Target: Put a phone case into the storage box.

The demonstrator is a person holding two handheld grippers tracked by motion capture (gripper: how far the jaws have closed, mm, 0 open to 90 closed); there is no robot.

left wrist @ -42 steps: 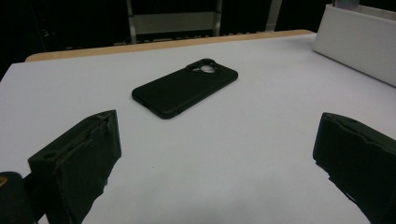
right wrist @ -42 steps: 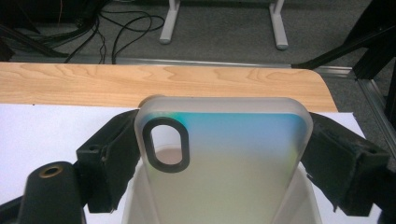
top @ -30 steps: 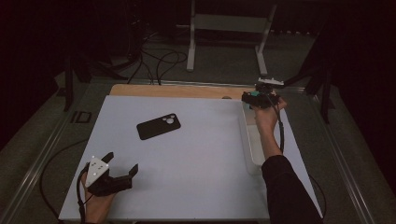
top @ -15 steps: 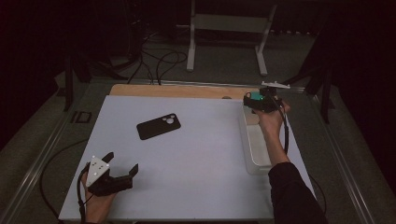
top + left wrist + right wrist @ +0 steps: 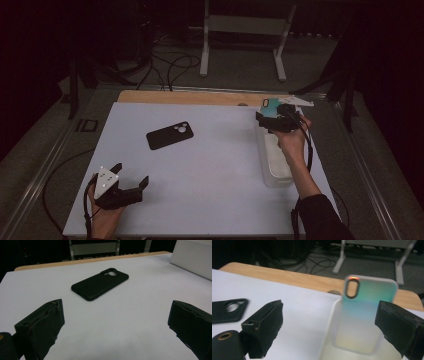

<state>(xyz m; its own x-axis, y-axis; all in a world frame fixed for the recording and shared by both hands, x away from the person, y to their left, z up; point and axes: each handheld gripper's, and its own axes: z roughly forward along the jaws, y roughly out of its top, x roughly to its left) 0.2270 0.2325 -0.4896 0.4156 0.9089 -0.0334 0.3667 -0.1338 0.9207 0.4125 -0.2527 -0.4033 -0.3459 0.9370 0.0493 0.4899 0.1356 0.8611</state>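
Over at seven o'clock the left gripper [image 5: 131,186] rests on the white table [image 5: 210,165], jaws wide and empty, with the black phone case [image 5: 169,135] lying flat toward eleven o'clock, untouched. At two o'clock the right gripper [image 5: 268,118] hovers over the clear bin [image 5: 272,165], jaws wide around the teal phone case [image 5: 364,312] propped upright inside, not yet gripping. I'd call this early: the grasp and lift remain.

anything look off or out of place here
One thing: a pale iridescent phone case stands on end, propped against the far wall of the white bin, not lying flat. The black phone case lies flat on the table.
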